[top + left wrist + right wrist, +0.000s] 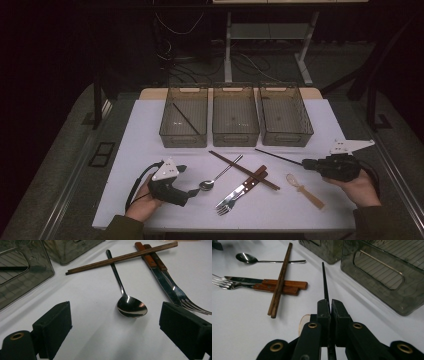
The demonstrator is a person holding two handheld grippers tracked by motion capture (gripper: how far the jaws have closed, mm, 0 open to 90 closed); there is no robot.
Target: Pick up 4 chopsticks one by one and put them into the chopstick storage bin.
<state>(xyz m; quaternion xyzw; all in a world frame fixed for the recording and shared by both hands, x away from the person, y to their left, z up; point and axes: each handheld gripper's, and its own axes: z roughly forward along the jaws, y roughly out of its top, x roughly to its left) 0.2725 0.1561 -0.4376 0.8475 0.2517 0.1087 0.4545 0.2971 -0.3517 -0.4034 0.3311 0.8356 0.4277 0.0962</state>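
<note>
Black chopstick [325, 281] pinched by right gripper [309, 163], near front of right bin [285, 116]. Its mate lies in left bin [183, 118], so carry it there level, tip first. Left gripper [115, 320] spread wide around spoon [132, 306] bowl, not touching.

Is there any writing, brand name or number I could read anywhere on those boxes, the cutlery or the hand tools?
None: no word, label, brand, number or sign can be read.
Three smoky plastic bins: walls and handle cut-outs bear no legible text.
Spoon, knife, fork, brown chopsticks: plain, any stamp too small to tell.
Left gripper and right gripper, shut on a black chopstick: no markings visible.
</note>
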